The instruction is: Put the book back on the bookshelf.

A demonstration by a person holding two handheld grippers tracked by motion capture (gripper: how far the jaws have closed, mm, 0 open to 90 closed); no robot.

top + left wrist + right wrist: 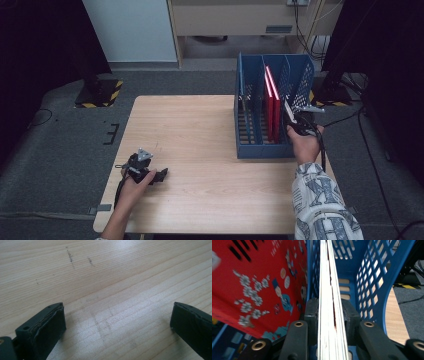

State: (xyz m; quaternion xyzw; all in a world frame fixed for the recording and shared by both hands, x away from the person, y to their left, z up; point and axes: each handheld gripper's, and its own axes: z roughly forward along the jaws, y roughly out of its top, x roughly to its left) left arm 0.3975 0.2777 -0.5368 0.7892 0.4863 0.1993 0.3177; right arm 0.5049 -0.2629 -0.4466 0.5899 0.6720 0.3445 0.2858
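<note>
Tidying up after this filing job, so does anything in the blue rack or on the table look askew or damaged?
Nothing looks damaged or spilled. In the blue perforated plastic file rack, the two red-covered books stand upright but lean slightly. The right gripper has one book's page edge between its jaws. The pale wooden table only shows faint scuff marks.

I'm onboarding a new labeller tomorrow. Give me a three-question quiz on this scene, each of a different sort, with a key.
1. True or false: the left gripper holds a red book.
2. Multiple choice: the red book between the right gripper's jaws stands in
A. the blue file rack
B. a cardboard box
C. a drawer
3. Short answer: what surface lies under the left gripper's open jaws?

Key
1. False; its jaws stand open with nothing between them.
2. A.
3. The wooden table.
</note>
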